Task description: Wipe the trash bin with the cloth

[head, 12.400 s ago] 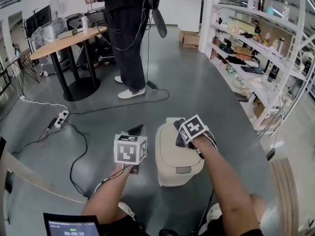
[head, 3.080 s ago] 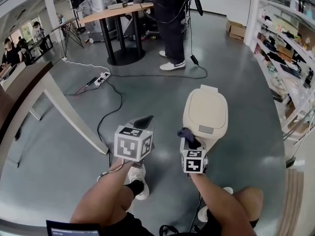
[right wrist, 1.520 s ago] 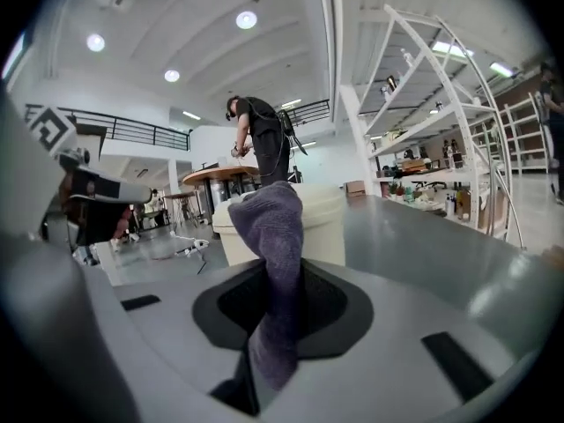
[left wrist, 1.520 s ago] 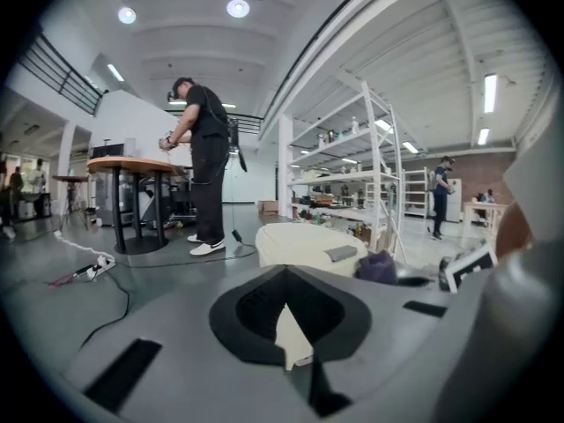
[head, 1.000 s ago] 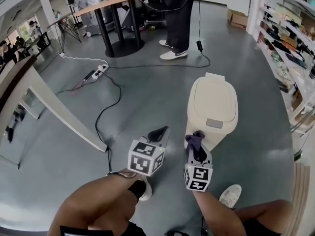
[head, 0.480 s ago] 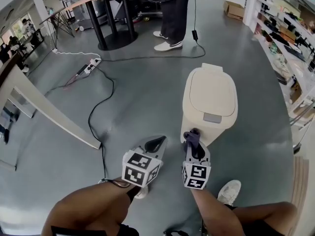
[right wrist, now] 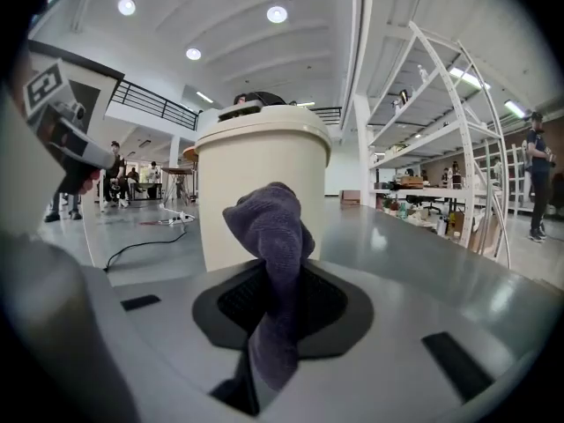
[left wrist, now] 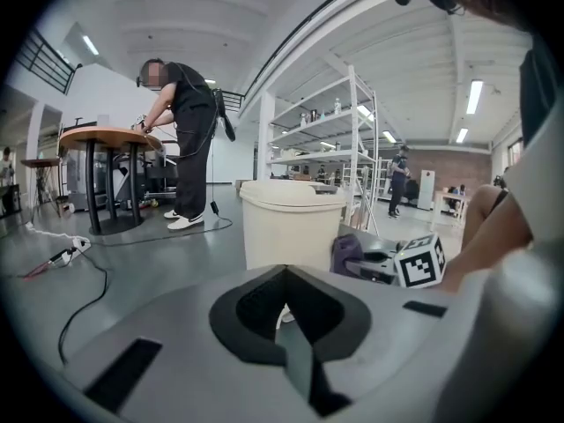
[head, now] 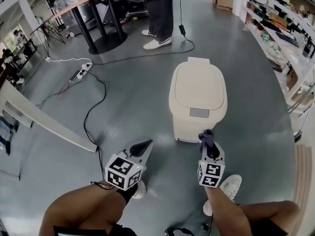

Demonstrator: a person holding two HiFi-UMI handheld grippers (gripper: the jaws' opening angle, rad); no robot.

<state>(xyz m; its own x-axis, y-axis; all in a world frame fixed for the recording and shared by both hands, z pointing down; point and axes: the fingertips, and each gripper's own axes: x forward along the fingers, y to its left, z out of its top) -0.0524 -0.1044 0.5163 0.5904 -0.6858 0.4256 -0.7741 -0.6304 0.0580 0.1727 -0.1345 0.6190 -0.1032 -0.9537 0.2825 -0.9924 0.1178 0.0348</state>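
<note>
Right tool (head: pixel 207 139) clamps cloth (right wrist: pixel 269 227) near trash bin (head: pixel 198 90); floor cable (head: pixel 88 117) lies left.

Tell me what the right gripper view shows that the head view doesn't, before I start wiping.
Only the right gripper view: the right gripper up close, jaws closed on the bunched purple cloth, and the round ceiling lights.

Only the head view: the closed lid of the cream plastic trash bin from above, its grey front tab, and the wearer's white shoe.

Both: the bin, upright on the grey floor, with the cloth held in front of it.
</note>
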